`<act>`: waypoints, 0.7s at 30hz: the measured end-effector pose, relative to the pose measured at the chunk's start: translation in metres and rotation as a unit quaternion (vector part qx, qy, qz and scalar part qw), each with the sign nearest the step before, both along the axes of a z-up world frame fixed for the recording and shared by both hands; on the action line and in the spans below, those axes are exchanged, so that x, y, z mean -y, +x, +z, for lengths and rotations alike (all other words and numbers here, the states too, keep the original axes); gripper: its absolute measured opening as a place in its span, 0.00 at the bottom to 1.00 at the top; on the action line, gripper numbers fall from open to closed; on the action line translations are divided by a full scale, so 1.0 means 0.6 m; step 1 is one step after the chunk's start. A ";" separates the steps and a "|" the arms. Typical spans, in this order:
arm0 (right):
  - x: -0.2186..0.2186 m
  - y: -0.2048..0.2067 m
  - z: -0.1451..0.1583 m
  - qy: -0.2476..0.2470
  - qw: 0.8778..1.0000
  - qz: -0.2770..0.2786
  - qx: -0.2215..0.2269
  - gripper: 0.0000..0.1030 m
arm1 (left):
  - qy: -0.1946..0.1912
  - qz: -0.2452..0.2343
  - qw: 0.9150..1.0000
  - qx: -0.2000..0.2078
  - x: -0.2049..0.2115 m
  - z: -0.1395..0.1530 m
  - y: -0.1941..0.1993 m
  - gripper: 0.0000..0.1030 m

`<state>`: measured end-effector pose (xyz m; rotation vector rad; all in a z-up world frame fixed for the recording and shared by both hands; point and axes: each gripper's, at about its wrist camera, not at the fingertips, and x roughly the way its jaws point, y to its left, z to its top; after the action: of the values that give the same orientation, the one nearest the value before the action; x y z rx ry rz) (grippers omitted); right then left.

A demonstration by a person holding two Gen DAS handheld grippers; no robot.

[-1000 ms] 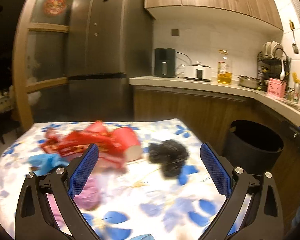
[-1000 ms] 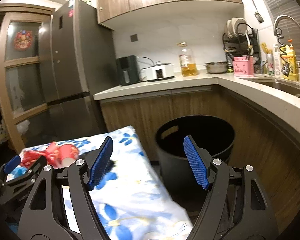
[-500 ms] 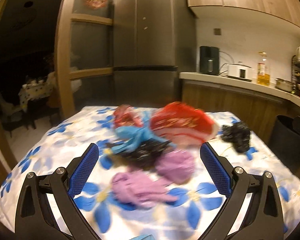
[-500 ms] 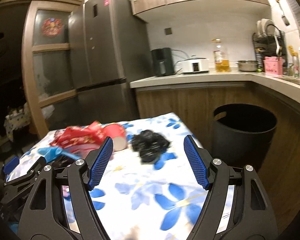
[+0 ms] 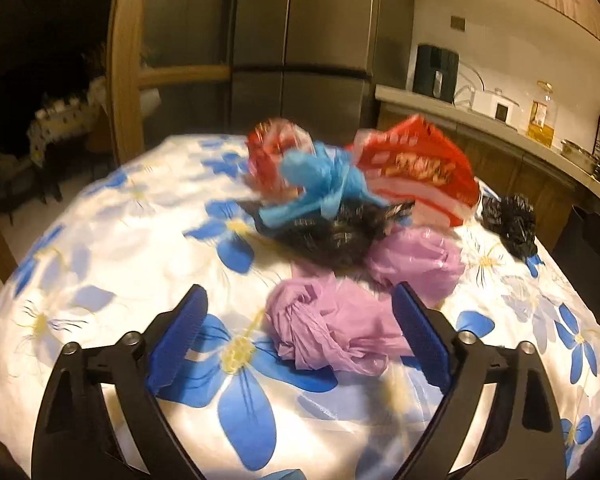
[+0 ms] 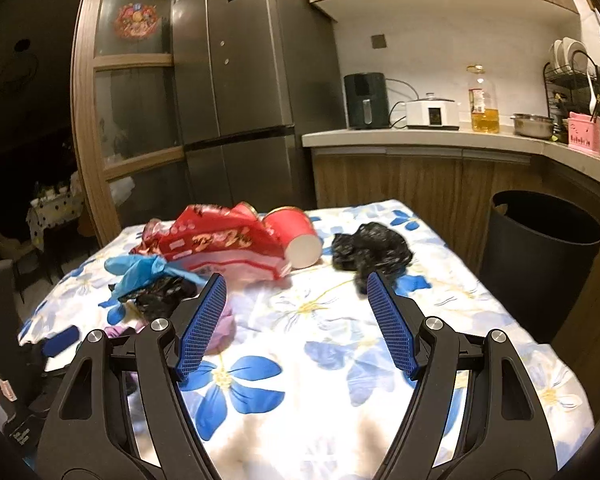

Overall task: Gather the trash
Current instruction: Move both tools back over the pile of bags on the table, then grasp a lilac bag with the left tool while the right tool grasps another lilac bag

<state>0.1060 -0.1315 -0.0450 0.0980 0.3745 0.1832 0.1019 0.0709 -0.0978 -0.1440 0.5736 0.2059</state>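
Observation:
A pile of trash lies on the flowered tablecloth (image 5: 100,264). My left gripper (image 5: 300,332) hangs low over it and its jaws are closing. A crumpled purple bag (image 5: 328,328) sits between them, nearer the right pad, and the pads do not press on it. Behind it lie a second purple bag (image 5: 416,260), a black bag (image 5: 332,232), a blue bag (image 5: 320,184) and a red wrapper (image 5: 416,168). My right gripper (image 6: 298,320) is open and empty above bare cloth. Beyond it lie a red paper cup (image 6: 296,236) and another black bag (image 6: 372,248).
A black bin (image 6: 540,260) stands on the floor right of the table (image 6: 500,320), below the counter (image 6: 420,136). A fridge (image 6: 252,80) and a wooden glass door (image 6: 132,100) stand behind. The left gripper's blue fingertip (image 6: 60,336) shows at the lower left of the right wrist view.
Both views swung left from the bin to the table. The left gripper came down close to the purple bag and its jaws narrowed a little. The right gripper's opening is unchanged.

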 end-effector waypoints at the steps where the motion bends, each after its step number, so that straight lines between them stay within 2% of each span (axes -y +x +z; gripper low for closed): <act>1: -0.006 0.003 -0.003 -0.001 1.000 0.002 -0.003 0.70 | -0.005 -0.003 1.000 -0.011 -0.001 -0.006 0.005 0.73; 2: -0.010 0.006 -0.006 -0.004 1.000 0.004 -0.005 0.70 | -0.011 -0.009 1.000 -0.027 -0.002 -0.013 0.012 0.65; 3: -0.015 0.009 -0.008 -0.006 1.000 0.005 -0.006 0.70 | -0.014 -0.013 0.999 -0.034 -0.003 -0.017 0.015 0.61; 7: -0.036 0.025 -0.024 -0.009 1.000 0.017 -0.025 0.70 | -0.022 -0.029 0.998 -0.044 -0.004 -0.024 0.018 0.34; 11: -0.060 0.042 -0.041 -0.006 0.998 0.042 -0.048 0.70 | -0.037 -0.033 0.998 -0.037 -0.015 -0.018 0.007 0.18; 17: -0.100 0.070 -0.067 -0.007 0.994 0.077 -0.079 0.70 | -0.039 -0.012 0.999 0.009 -0.040 0.023 -0.021 0.14; 21: -0.119 0.092 -0.080 -0.003 0.991 0.088 -0.101 0.62 | -0.026 0.008 0.999 0.030 -0.053 0.043 -0.029 0.14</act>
<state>0.1609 -0.0600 -0.0929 0.0768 0.5855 0.3474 0.0845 0.1029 -0.0718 -0.2037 0.5181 0.2014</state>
